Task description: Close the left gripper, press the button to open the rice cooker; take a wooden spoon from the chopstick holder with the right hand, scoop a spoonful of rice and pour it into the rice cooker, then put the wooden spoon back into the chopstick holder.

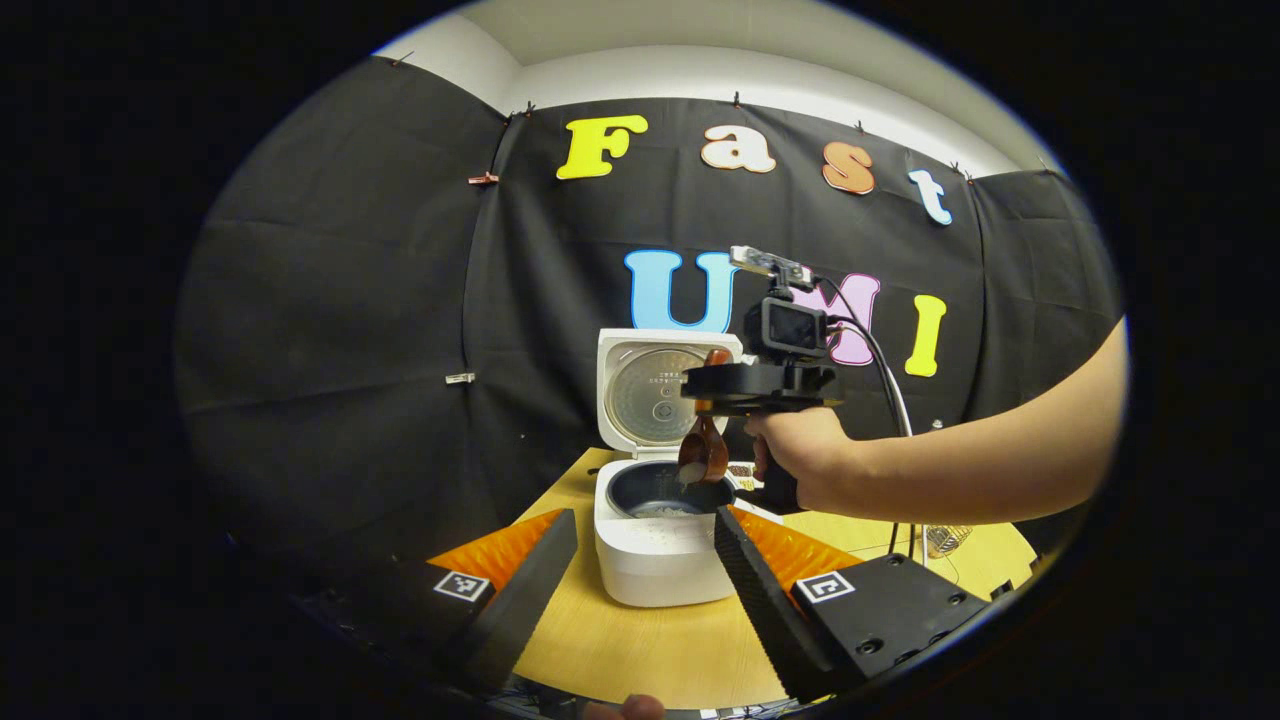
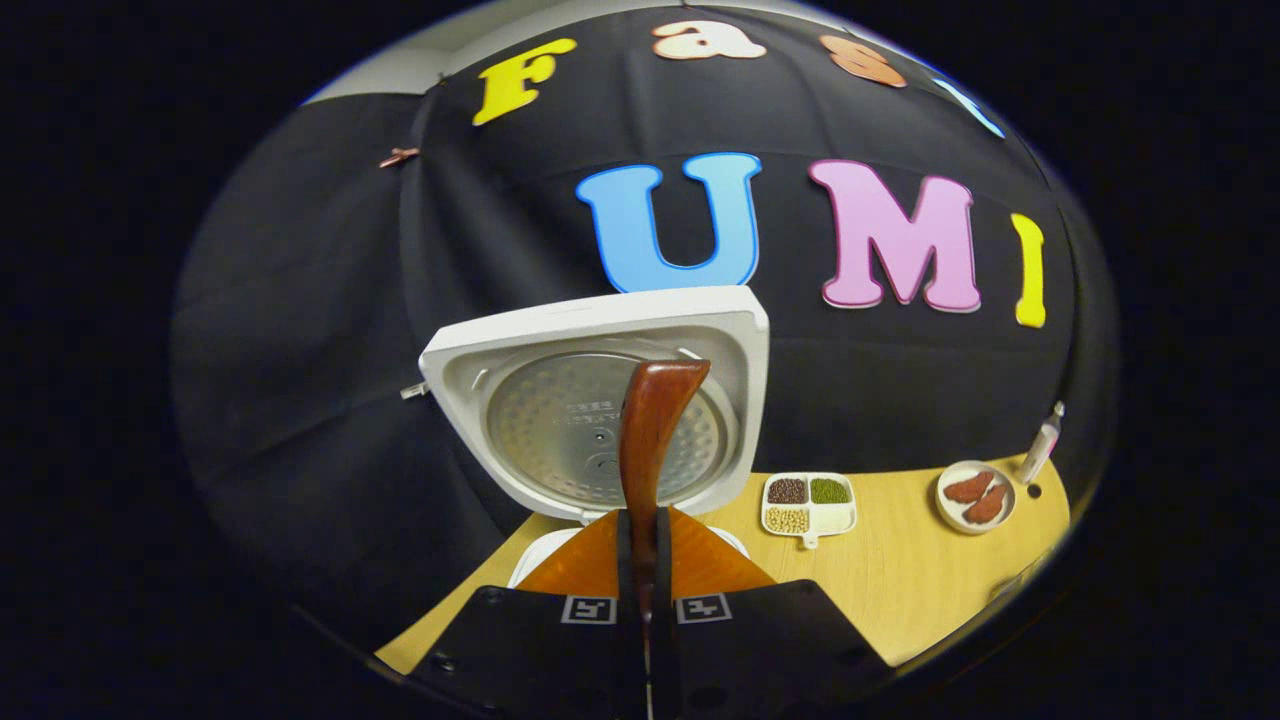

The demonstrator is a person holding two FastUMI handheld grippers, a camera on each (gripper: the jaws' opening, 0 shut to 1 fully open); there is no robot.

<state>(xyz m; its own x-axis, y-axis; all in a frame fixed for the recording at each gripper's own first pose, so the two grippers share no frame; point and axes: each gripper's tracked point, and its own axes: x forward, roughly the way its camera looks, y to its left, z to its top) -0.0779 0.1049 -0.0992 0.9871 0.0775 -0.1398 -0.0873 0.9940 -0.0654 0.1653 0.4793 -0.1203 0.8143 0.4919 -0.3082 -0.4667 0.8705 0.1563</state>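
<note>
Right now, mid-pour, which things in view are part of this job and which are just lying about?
In the job:
- rice cooker, lid up
- wooden spoon, tipped over the pot
- right tool, shut on the spoon
- left tool, open
- divided tray of grains

Lying about:
- small dish with reddish pieces
- wire basket

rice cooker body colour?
White rice cooker, dark inner pot; clearest in the left gripper view.
</note>
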